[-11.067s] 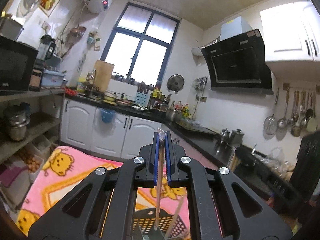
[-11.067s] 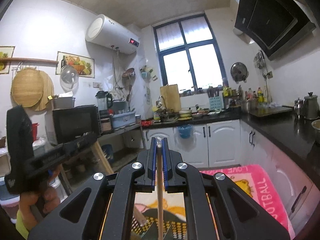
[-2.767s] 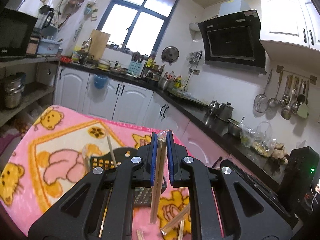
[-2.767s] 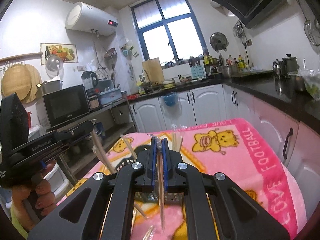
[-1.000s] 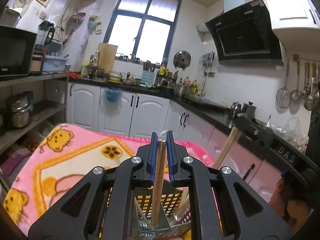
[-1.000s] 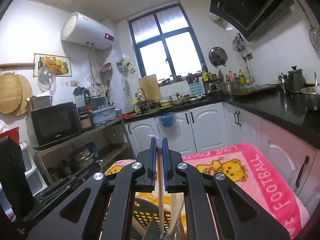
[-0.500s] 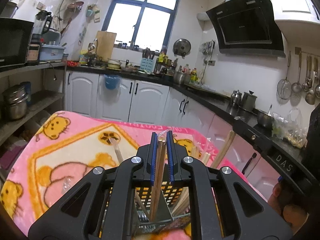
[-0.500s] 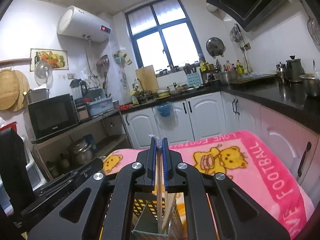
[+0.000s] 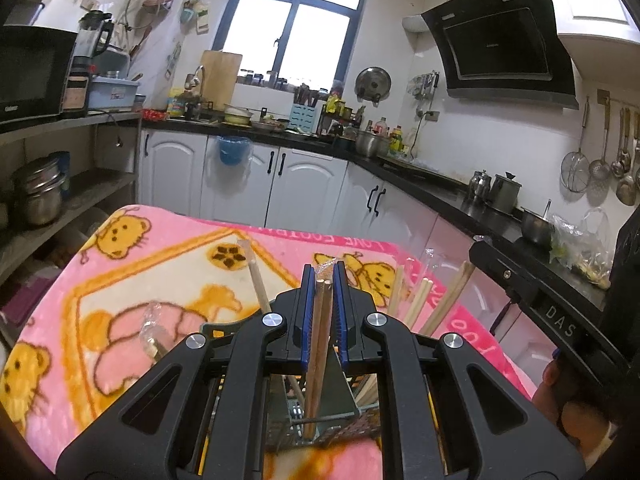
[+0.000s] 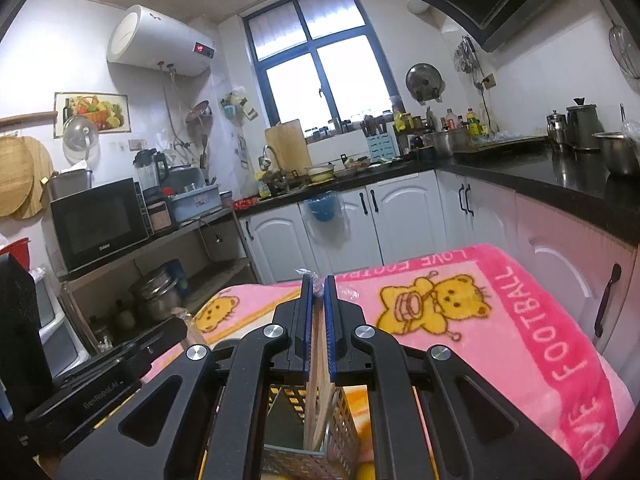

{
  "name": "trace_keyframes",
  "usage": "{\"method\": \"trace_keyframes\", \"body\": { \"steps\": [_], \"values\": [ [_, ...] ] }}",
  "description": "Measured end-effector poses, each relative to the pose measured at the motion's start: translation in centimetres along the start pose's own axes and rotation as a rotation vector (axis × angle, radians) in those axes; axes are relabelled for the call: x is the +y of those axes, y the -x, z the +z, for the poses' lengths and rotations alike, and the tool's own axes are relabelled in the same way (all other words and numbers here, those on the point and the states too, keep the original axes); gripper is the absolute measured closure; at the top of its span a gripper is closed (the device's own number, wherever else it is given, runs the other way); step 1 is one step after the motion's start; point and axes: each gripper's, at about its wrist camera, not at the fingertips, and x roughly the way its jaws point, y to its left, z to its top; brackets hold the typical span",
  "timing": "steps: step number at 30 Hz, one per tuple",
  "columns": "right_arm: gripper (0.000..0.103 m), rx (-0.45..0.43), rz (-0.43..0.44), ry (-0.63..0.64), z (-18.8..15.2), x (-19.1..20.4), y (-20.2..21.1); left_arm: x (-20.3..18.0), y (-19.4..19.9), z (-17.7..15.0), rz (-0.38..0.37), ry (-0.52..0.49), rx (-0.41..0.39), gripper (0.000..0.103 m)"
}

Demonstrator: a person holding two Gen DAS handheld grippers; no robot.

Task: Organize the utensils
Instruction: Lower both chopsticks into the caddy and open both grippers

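Note:
My left gripper (image 9: 323, 276) is shut on a wrapped pair of wooden chopsticks (image 9: 317, 352) that hangs down into a perforated metal utensil basket (image 9: 320, 432) below the jaws. Several other chopsticks (image 9: 420, 300) lean out of the basket to the right and one (image 9: 256, 276) to the left. My right gripper (image 10: 315, 284) is shut on another wrapped pair of chopsticks (image 10: 318, 396) whose lower end stands inside the same basket (image 10: 344, 432). The right gripper's body (image 9: 532, 292) shows at the right of the left wrist view.
The basket stands on a pink bear-print blanket (image 9: 132, 280) over the table. White kitchen cabinets (image 9: 240, 180) and a black counter (image 10: 560, 180) lie beyond. A shelf with a microwave (image 10: 100, 224) and pots is on the left.
Both grippers have come lower and tilted down over the basket, so the chopstick ends sit deeper inside it. Both stay shut on their pairs.

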Motion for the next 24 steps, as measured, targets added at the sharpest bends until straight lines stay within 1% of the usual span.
{"method": "trace_keyframes", "body": {
  "steps": [8, 12, 19, 24],
  "values": [
    [0.097, 0.022, -0.015, -0.021, -1.1, -0.5, 0.7, 0.4, 0.7, -0.4, 0.004, 0.004, -0.005, 0.097],
    [0.097, 0.031, -0.016, -0.015, -1.1, -0.5, 1.1, 0.8, 1.1, -0.7, 0.01, 0.011, -0.003, 0.097],
    [0.096, 0.066, -0.048, -0.013, -1.5, -0.7, 1.6, 1.1, 1.9, -1.1, 0.031, 0.012, 0.003, 0.097],
    [0.096, 0.086, -0.038, -0.015, -1.8, -0.8, 1.9, 1.5, 2.3, -1.4, 0.037, 0.025, 0.012, 0.097]
  ]
}}
